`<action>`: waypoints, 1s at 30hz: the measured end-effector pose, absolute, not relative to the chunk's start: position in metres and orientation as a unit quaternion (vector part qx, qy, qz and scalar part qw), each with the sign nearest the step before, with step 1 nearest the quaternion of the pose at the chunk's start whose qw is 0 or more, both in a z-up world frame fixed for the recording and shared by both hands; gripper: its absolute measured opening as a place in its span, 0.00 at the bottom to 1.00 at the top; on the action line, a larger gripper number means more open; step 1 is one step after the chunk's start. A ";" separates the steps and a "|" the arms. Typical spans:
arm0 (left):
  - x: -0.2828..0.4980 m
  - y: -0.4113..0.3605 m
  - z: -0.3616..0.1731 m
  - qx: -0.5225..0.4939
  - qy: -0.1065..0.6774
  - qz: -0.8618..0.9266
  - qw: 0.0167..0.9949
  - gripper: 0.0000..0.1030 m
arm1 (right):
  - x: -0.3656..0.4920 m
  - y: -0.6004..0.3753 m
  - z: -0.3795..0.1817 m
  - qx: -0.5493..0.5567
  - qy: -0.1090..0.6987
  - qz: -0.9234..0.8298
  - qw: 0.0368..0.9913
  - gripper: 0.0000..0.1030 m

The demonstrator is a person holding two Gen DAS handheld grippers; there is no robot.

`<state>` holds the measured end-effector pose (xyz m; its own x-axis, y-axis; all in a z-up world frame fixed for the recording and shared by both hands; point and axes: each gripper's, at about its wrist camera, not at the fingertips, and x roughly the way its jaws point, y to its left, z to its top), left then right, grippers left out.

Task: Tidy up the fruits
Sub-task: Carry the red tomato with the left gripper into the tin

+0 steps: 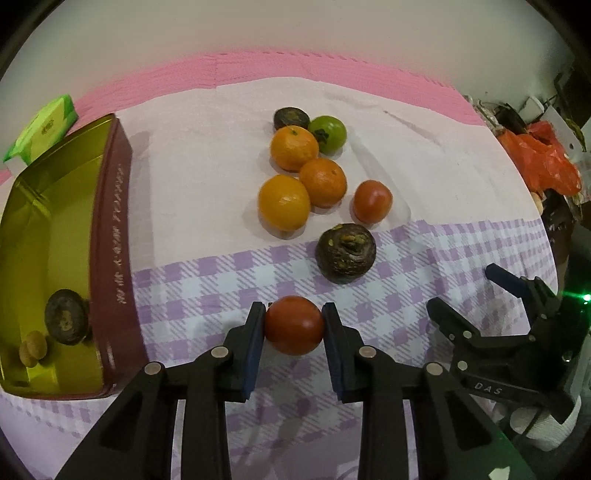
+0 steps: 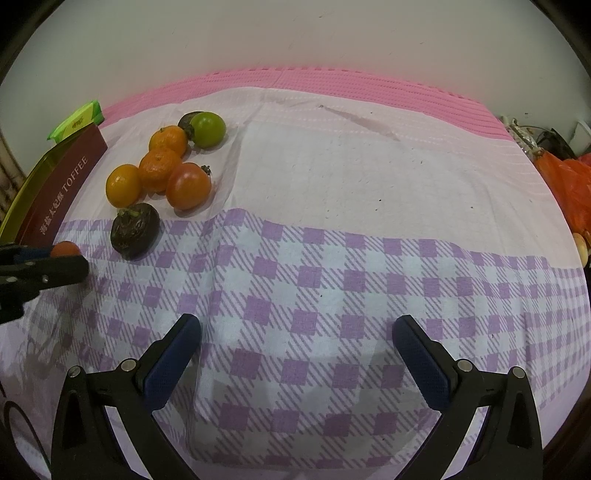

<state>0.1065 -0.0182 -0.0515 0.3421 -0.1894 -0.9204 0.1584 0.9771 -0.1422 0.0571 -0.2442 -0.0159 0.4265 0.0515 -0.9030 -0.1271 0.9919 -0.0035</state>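
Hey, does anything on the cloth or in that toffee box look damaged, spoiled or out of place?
Yes. The dark fruit at the checked edge of the cloth looks shrivelled and blotchy, as do one behind the oranges and one in the toffee box. The left gripper is shut on a sound red tomato.

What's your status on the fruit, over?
Left gripper shut on a red tomato. Right gripper open, empty. Tin to the left, nothing in the way.

A plain pale wall (image 2: 295,33) rises behind the pink mat (image 2: 332,83).
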 end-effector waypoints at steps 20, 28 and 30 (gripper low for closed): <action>0.123 0.092 0.003 -0.043 0.508 0.007 0.860 0.27 | 0.058 -0.244 -0.015 -0.036 0.531 0.051 0.845 1.00; 0.128 0.155 -0.008 -0.055 0.518 0.075 0.850 0.27 | 0.058 -0.244 -0.015 -0.036 0.531 0.050 0.845 1.00; 0.127 0.165 -0.015 -0.062 0.525 0.081 0.845 0.27 | 0.059 -0.245 -0.015 -0.036 0.530 0.050 0.846 1.00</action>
